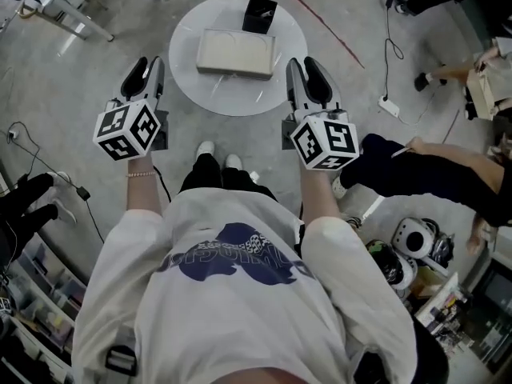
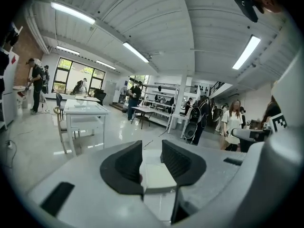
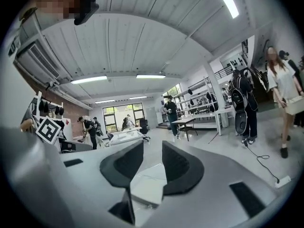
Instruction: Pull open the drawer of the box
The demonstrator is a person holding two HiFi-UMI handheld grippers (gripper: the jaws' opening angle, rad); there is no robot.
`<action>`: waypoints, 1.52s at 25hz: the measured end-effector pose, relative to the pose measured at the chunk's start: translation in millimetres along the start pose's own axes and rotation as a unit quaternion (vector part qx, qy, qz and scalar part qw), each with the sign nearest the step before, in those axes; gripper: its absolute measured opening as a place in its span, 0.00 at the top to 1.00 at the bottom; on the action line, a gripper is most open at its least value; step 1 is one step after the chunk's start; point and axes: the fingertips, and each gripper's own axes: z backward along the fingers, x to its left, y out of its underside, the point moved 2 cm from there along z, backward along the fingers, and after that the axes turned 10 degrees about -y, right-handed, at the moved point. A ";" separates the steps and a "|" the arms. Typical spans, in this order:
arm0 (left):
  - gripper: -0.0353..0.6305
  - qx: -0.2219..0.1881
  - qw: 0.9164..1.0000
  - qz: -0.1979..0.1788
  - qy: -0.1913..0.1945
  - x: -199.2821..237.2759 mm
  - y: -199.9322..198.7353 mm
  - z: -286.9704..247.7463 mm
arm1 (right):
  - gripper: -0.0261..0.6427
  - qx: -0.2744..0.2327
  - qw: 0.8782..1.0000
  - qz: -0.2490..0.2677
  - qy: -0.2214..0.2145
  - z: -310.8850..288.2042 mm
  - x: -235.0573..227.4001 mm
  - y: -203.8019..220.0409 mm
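A flat cream box [image 1: 238, 53] lies on a small round white table [image 1: 240, 94] in the head view, with its drawer front facing me. My left gripper [image 1: 150, 62] hovers just off the table's left edge. My right gripper [image 1: 310, 62] hovers over the right edge, beside the box. Both are apart from the box. In the left gripper view the jaws of my left gripper [image 2: 151, 146] stand apart, and the box [image 2: 157, 178] shows low in the gap, beyond them. The right gripper view shows my right gripper [image 3: 152, 146] the same way, with the box [image 3: 148, 186] below and nothing between the pads.
A small black container [image 1: 259, 13] stands on the table behind the box. A cable and power strip [image 1: 390, 106] lie on the floor to the right, near a seated person's legs [image 1: 424, 174]. Helmets [image 1: 412, 238] are at lower right and a metal frame [image 1: 72, 14] at upper left.
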 end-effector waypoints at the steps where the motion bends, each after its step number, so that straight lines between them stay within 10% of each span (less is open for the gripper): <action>1: 0.78 0.011 1.000 -0.001 0.000 2.0 5.8 -5.7 | 0.78 0.005 1.000 -0.001 0.002 -3.6 0.1 4.7; 18: 0.75 0.238 0.968 -0.015 0.074 12.5 133.9 -144.8 | 0.77 0.060 0.995 -0.006 0.085 -67.7 3.1 59.4; 38: 0.74 0.371 0.920 -0.025 0.123 6.5 206.2 -207.0 | 0.72 0.133 0.978 -0.043 0.154 -92.9 -8.5 124.6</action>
